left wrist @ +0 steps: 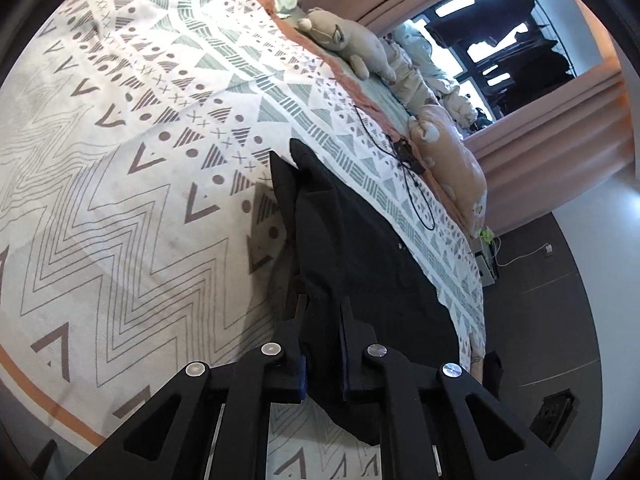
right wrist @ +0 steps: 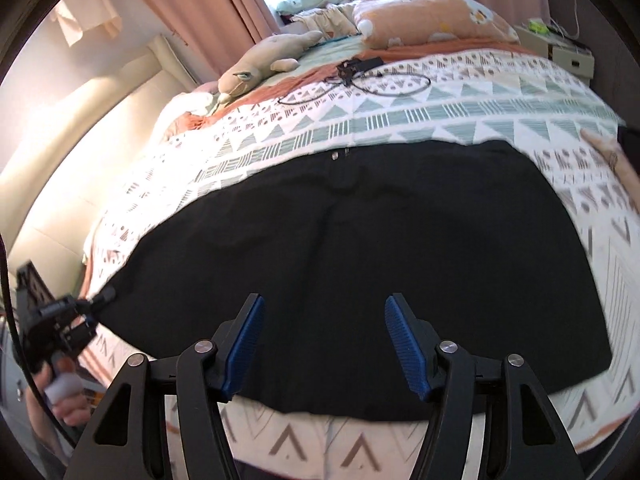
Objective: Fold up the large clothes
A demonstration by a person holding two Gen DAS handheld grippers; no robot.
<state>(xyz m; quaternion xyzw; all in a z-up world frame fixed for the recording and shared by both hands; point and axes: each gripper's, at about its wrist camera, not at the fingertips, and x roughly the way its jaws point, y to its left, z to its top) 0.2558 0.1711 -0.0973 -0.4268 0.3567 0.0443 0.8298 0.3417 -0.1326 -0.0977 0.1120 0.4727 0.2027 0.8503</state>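
The left tongs are clenched on a corner of the black garment — ready to lift for folding. The right tongs hang released above it; the garment lies flat on the bed.

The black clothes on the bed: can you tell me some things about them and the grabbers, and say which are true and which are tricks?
1. The left gripper is pinching the black garment. True.
2. The right gripper is clamped shut on the garment. False: its jaws stand apart with nothing between them.
3. The garment lies on a patterned bedspread. True.
4. A plush toy sits on top of the garment. False: it lies further up the bed, near the curtain, apart from the garment.
5. A black cable lies on the bedspread beyond the garment. True.
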